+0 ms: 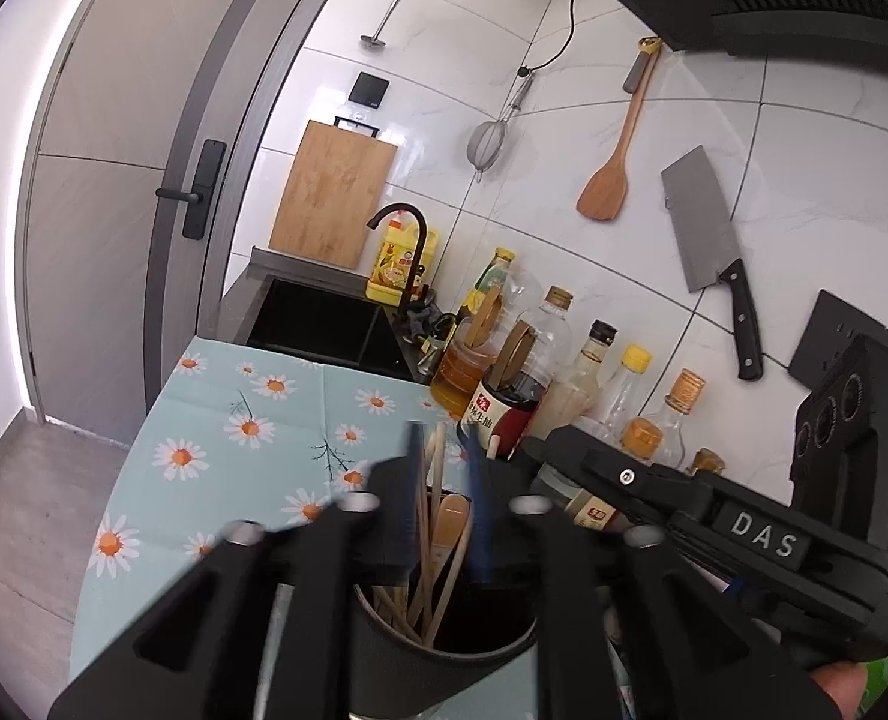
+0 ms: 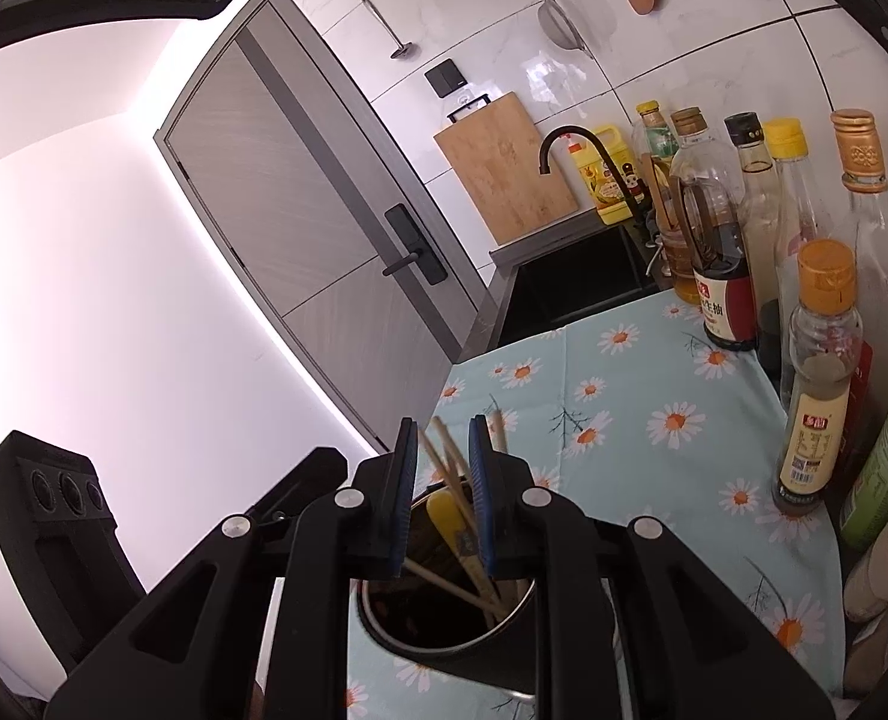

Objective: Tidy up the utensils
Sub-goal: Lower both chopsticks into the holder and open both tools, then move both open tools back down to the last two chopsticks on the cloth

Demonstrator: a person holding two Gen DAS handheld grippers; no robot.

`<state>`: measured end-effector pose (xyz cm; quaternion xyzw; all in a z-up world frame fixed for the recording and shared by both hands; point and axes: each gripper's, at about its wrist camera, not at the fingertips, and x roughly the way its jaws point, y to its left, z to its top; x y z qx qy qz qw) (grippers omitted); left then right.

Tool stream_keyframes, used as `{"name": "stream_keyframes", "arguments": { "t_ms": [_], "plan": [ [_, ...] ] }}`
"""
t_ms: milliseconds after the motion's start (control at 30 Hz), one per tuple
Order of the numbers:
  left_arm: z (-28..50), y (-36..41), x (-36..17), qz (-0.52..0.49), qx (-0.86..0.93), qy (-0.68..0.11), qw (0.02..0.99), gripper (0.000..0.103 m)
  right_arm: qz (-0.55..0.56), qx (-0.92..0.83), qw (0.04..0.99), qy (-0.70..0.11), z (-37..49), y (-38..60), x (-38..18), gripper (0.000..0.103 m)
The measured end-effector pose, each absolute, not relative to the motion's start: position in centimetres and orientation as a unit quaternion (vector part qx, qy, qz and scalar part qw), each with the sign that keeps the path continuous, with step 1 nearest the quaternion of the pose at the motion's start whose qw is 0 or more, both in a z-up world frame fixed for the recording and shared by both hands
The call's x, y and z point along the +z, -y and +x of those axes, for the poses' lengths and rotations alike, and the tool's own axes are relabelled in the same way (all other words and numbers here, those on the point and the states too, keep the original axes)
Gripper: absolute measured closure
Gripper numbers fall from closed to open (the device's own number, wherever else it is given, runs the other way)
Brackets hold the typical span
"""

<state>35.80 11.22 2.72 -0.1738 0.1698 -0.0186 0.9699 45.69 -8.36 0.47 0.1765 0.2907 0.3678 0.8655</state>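
Utensils, namely pale wooden chopsticks (image 1: 429, 546) and a light wooden spatula (image 1: 451, 519), stand leaning together inside a dark round metal holder (image 1: 444, 660) that sits on a light blue tablecloth printed with white and orange daisies (image 1: 252, 420), close to the near edge of the counter. The left gripper (image 1: 444, 468), black with blue pads, hovers right above the holder's mouth with its jaws narrowly parted; several chopstick tips rise through the gap, and the blur there leaves it unclear whether the pads touch them. The right gripper (image 2: 442, 462), of the same make, hangs over the same holder from the other side, its jaws also only slightly apart, with chopstick ends showing in the gap between its blue pads and no firm pinch visible on any of them. In the left wrist view the right gripper's black body, lettered DAS, comes in from the right just beside the holder. Behind the holder a row of glass and plastic sauce and oil bottles (image 2: 720, 252) lines the white tiled wall. On that wall hang a broad steel cleaver with a black handle (image 1: 711, 252), a wooden turner (image 1: 609, 180) and a small wire strainer (image 1: 487, 144). Farther back are a black sink with a curved black tap (image 1: 405, 240), a bamboo cutting board (image 1: 330, 192) leaning upright, and a grey door (image 2: 300, 192).
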Motion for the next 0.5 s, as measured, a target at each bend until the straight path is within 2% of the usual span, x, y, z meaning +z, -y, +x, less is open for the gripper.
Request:
{"name": "stream_keyframes", "arguments": {
  "t_ms": [367, 500],
  "plan": [
    [29.5, -11.2, 5.0, -0.141, -0.040, -0.175, 0.974, 0.080, 0.157, 0.368, 0.868, -0.295, 39.6, 10.1, 2.0, 0.084],
    [26.6, -10.6, 4.8, -0.109, -0.057, -0.205, 0.971, 0.080, 0.152, 0.367, 0.865, -0.307, 37.0, 11.2, 2.2, 0.083]
  ]
}}
